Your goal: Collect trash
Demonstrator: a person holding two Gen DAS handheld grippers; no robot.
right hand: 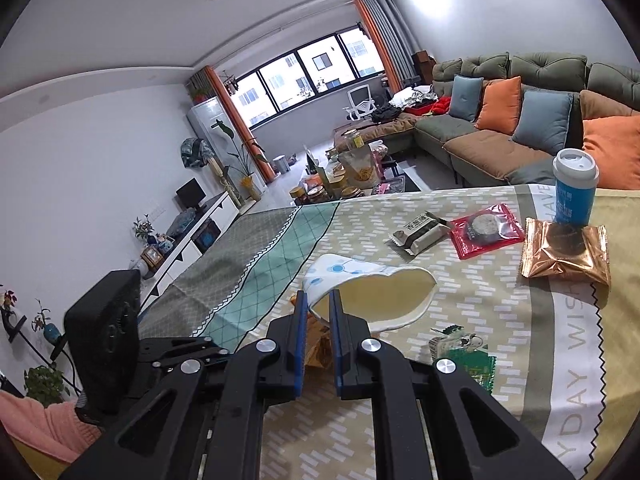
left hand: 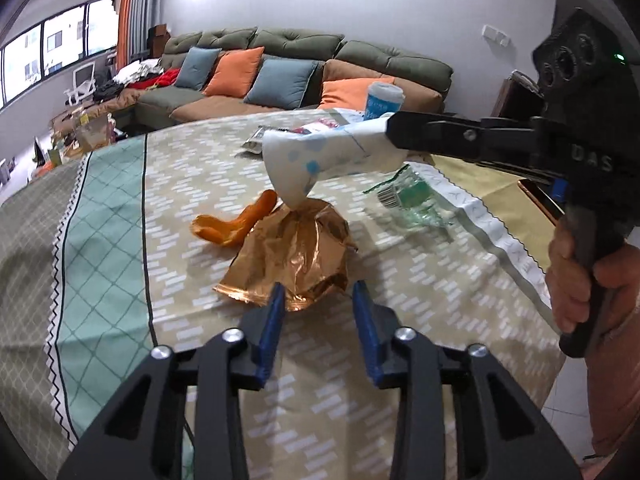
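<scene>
Table w/ patterned cloth is carrying everything; places given rel. to the paper cup. R gripper is pinching the rim of the crushed paper cup, holding it just above the cloth, mouth facing the R cam. L gripper is hovering w/ jaws slightly apart, nothing between them, copper foil wrapper lying right under the cup's tip. Orange peel is sitting beside that. Clear green-print wrapper is lying below the cup on the R-hand side. Beyond the cup: blue tumbler, sealed snack packs. Progress approx: only the cup is picked up so far, foil, peel, wrapper are waiting, no bin visible
</scene>
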